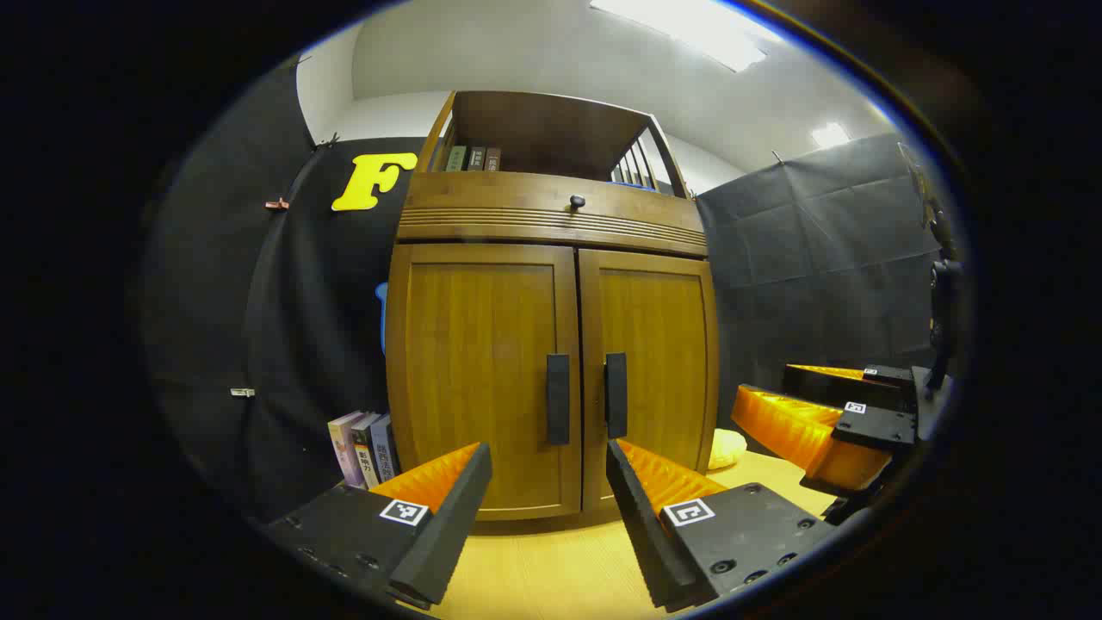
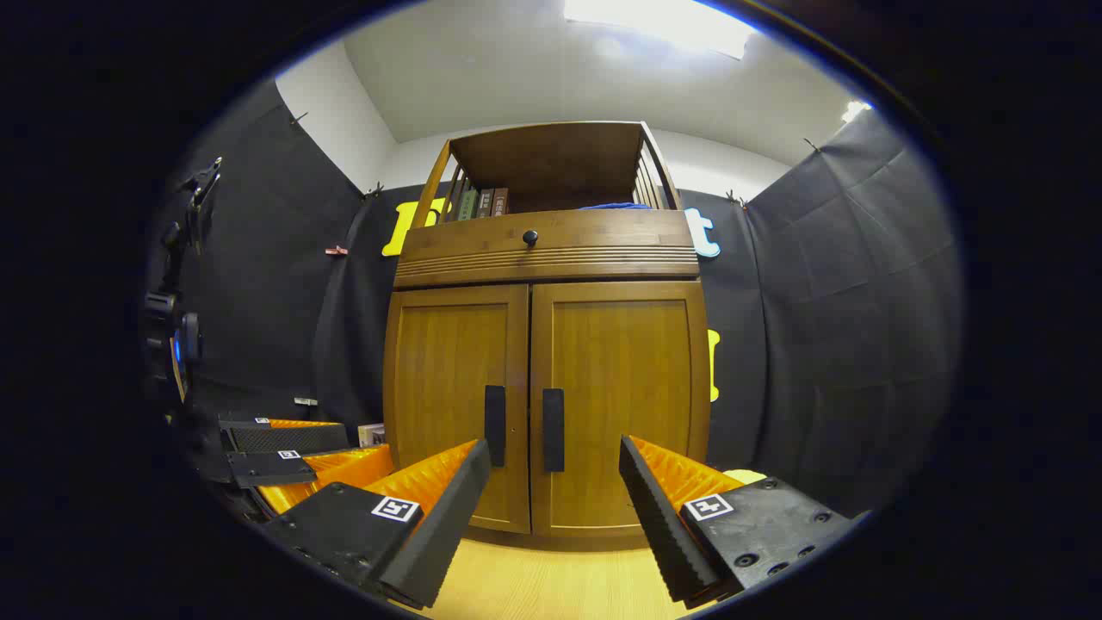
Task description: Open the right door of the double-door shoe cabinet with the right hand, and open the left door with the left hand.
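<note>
Beside the shoe cabinet [image 1: 551, 344], left gripper view shows upright books [image 1: 363, 448].

The shoe cabinet [image 2: 551, 344] is showing glossy honey-brown wood with matt black door handles [image 2: 553, 429]. The right gripper [image 2: 555, 482] is showing ridged orange plastic and matt black toothed pads [image 2: 654, 508]. The table [image 2: 551, 585] is looking like pale smooth wood.

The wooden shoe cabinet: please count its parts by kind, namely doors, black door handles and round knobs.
Closed wooden doors: 2, left door, right door.
Black vertical door handles: 2, left handle, right handle.
Round black knob on the drawer front: 1.
Total: 5.
</note>
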Action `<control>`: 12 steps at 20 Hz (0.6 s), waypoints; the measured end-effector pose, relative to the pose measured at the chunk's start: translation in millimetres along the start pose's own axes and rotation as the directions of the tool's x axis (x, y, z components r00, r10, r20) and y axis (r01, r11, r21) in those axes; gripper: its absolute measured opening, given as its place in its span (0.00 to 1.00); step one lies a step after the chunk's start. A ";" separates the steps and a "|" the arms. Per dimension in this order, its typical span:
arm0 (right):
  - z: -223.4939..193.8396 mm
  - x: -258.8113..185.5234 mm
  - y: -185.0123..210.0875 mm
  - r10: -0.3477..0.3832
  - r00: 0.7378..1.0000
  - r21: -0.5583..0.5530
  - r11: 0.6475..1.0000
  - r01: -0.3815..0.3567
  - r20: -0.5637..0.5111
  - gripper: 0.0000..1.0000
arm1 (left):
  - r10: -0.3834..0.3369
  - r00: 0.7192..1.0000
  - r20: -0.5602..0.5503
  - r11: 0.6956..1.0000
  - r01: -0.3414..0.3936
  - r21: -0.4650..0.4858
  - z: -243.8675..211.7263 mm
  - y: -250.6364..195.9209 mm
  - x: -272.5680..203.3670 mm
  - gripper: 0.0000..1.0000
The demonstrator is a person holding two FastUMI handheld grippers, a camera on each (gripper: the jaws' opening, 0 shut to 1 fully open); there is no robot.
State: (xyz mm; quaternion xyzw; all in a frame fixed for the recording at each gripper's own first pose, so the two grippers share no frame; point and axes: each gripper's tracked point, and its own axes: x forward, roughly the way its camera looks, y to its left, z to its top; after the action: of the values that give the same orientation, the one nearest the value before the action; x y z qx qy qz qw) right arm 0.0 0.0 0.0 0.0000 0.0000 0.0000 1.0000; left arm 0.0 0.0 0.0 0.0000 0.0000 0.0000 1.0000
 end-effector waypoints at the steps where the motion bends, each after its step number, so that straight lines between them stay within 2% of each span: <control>1: 0.5 -1.0 -1.1 -0.005 1.000 -0.009 1.000 0.005 0.004 0.95 | -0.002 1.000 -0.002 1.000 0.002 -0.003 -0.2 -0.5 -0.8 0.84; 12: 3.7 -3.1 -0.3 0.008 1.000 -0.017 1.000 -0.007 0.021 0.96 | 0.015 1.000 0.017 1.000 -0.015 -0.001 4.8 3.4 -2.6 0.84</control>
State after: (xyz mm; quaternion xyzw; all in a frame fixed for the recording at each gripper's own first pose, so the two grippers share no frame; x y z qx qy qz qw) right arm -3.1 -0.3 3.7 -0.0084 -0.0107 0.0038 0.9999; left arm -2.6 3.4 4.8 -0.0007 -0.0086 0.0074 0.9999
